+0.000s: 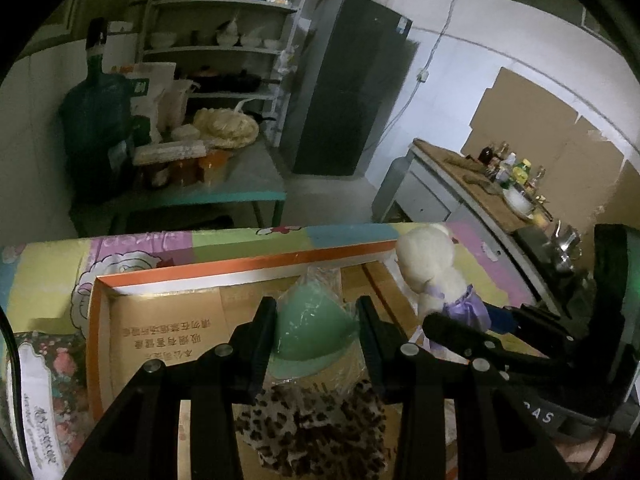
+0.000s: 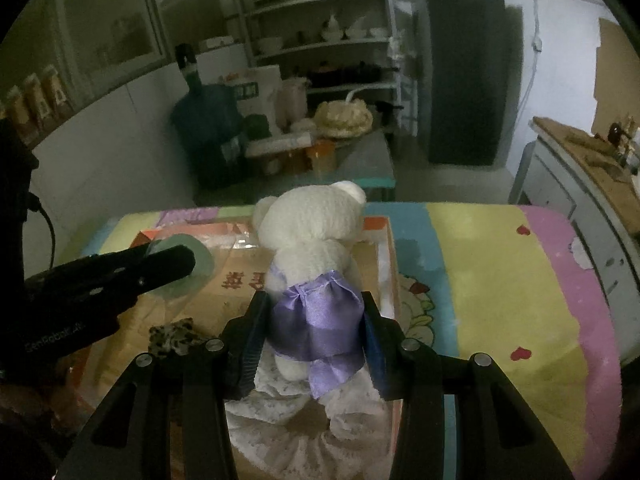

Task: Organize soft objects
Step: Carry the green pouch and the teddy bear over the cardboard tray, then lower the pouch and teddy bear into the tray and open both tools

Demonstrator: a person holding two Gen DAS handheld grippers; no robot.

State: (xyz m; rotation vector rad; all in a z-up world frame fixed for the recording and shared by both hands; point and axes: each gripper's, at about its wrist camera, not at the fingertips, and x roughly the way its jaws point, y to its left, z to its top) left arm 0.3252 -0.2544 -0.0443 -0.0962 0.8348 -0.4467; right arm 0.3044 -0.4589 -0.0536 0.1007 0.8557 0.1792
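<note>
Over the cardboard box (image 2: 240, 284) on the tabletop (image 2: 492, 280), the right hand-held gripper (image 2: 312, 332) pinches the teddy bear (image 2: 312, 236) by its purple skirt, and the left hand-held gripper (image 1: 316, 332) pinches a bagged green cap (image 1: 312, 332). Slippery satin or plastic might slide free, dropping either outside.

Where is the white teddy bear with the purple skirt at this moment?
In the right wrist view the white teddy bear is held between the right tongs over the cardboard box, right of the green cap that the left tongs hold.

One teddy bear (image 2: 312, 232), one box (image 1: 240, 270), two tools (image 1: 316, 320) (image 2: 314, 320)
</note>
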